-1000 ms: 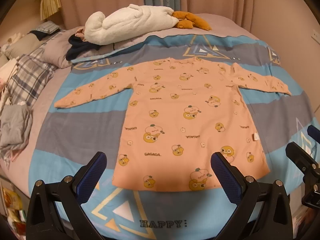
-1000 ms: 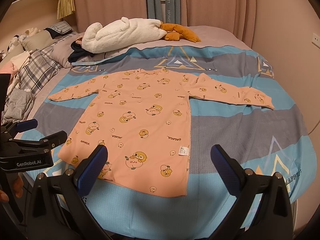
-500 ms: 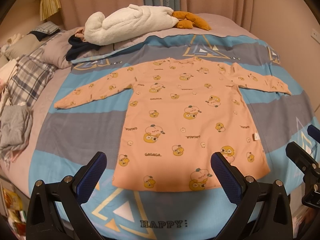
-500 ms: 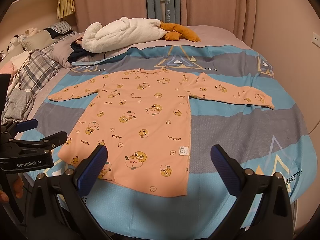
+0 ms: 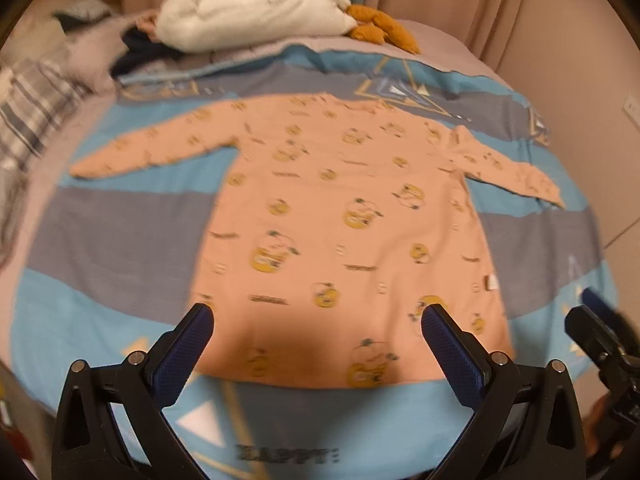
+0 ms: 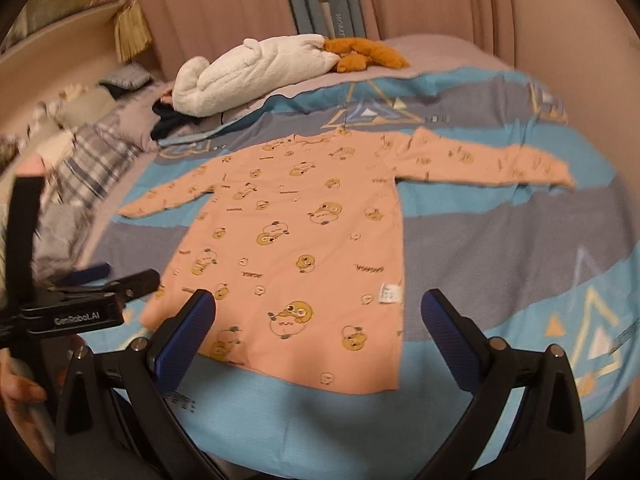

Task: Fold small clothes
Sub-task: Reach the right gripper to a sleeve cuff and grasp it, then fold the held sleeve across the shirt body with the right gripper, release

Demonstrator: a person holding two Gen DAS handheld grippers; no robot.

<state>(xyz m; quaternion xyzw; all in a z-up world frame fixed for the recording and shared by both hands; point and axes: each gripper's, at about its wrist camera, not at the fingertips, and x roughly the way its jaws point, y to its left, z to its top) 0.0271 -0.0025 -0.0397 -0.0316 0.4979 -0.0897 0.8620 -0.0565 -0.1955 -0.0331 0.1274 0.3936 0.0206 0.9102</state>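
Your left tongs (image 5: 316,324) are spread wide with nothing between the blue pads (image 5: 182,354), hovering over the near hem of the pink long-sleeved child's top (image 5: 352,232). That top lies flat and face up on the bed, on a blue-and-grey striped duvet cover (image 5: 108,248), with both sleeves stretched out to left and right and its collar pointing to the far side. It is printed with yellow cartoon characters, and a small white label (image 5: 491,282) sits at its right side seam. Both views are blurred.

Your right tongs (image 6: 318,322) also stand wide apart and empty, above the near right part of the top, near the label. In the right wrist view the left tongs appear at the left edge, just beside the top's near left corner; in the left wrist view the right tongs show at the right edge, near the hem's right corner.

At the far side of the bed a white fluffy plush (image 6: 256,70) lies beside an orange plush toy (image 6: 366,54), with dark clothing (image 6: 168,128) tucked just below it. A plaid fabric (image 6: 92,164) is bunched at the far left. Pink curtains (image 6: 224,4) hang behind the bed.
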